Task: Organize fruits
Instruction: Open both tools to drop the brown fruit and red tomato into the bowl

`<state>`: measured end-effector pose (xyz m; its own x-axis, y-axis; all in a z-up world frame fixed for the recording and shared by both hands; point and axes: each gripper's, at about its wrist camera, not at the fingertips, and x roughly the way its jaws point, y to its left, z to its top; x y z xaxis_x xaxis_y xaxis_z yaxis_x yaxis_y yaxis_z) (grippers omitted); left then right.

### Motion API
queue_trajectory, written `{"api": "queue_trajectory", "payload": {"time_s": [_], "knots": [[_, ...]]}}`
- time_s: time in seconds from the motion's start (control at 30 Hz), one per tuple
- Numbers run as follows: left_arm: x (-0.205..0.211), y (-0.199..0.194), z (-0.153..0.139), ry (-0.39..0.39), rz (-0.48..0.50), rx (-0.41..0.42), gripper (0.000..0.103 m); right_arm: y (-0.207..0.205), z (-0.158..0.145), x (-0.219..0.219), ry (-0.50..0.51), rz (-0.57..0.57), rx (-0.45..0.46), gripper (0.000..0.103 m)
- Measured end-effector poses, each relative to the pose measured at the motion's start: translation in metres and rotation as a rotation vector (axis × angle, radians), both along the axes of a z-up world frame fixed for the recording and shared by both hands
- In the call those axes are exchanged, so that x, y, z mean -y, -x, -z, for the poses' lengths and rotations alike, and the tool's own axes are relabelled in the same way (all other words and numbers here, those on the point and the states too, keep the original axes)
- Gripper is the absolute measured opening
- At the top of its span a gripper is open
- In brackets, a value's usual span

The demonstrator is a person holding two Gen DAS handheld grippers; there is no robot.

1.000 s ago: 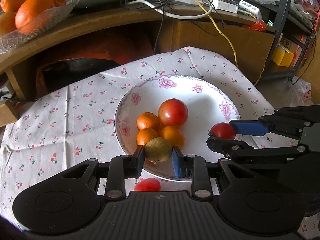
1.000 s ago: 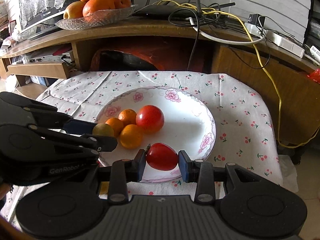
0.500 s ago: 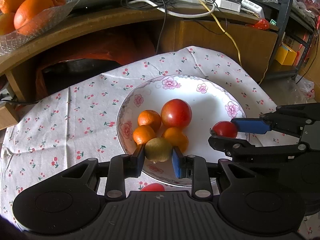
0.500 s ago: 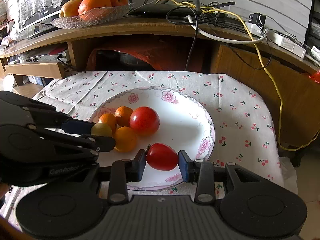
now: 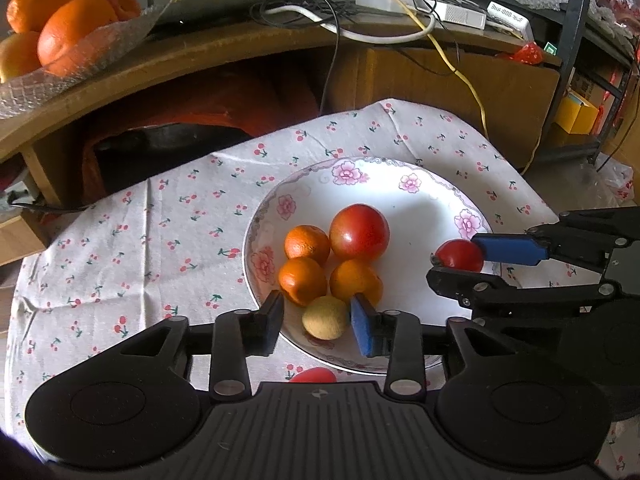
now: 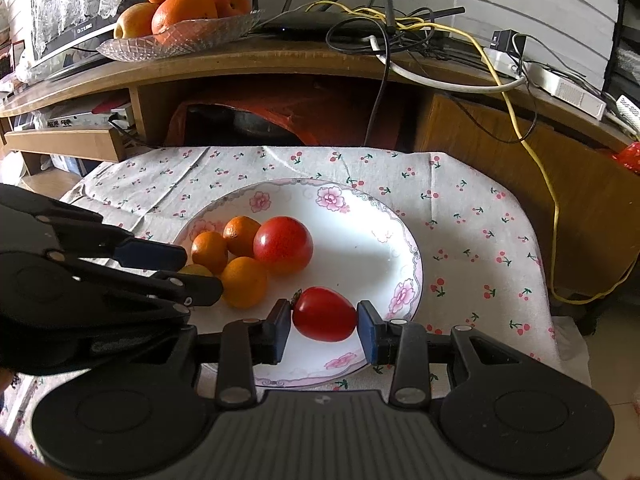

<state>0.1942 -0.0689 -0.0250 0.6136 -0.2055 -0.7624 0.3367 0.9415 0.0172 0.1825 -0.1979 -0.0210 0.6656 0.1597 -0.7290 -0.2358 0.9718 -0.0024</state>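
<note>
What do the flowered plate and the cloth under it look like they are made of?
The plate looks like glazed ceramic or porcelain: glossy white with light reflections, printed pink flowers and a patterned rim. It could be melamine, since the look alone leaves that open. The cloth looks like thin matte woven cotton: it creases, folds and drapes, printed with small cherries.

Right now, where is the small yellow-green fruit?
In the left wrist view, the yellow-green fruit lies on the plate's near rim between the left gripper's open fingers, beside two oranges.
</note>
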Motion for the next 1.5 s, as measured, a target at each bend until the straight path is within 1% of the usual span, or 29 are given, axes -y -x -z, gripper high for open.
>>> {"api": "queue_trajectory", "payload": {"time_s": [0.07, 0.3, 0.5, 0.9, 1.5], "knots": [[-0.002, 0.001, -0.001, 0.003, -0.001, 0.003, 0.053, 0.0, 0.0, 0.001, 0.002, 0.005, 0.001, 0.034], [-0.005, 0.005, -0.009, 0.005, -0.004, 0.022, 0.055, 0.001, -0.002, 0.0, 0.004, 0.006, 0.006, 0.035], [-0.009, 0.01, -0.014, 0.002, -0.008, 0.034, 0.06, 0.003, -0.006, -0.001, 0.0, 0.007, 0.027, 0.035], [-0.014, 0.021, -0.018, -0.008, -0.002, 0.04, 0.062, 0.007, -0.012, -0.003, -0.003, 0.003, 0.044, 0.037], [-0.027, 0.04, -0.025, -0.012, -0.001, 0.04, 0.065, 0.02, -0.02, -0.013, -0.009, -0.019, 0.047, 0.038]]}}
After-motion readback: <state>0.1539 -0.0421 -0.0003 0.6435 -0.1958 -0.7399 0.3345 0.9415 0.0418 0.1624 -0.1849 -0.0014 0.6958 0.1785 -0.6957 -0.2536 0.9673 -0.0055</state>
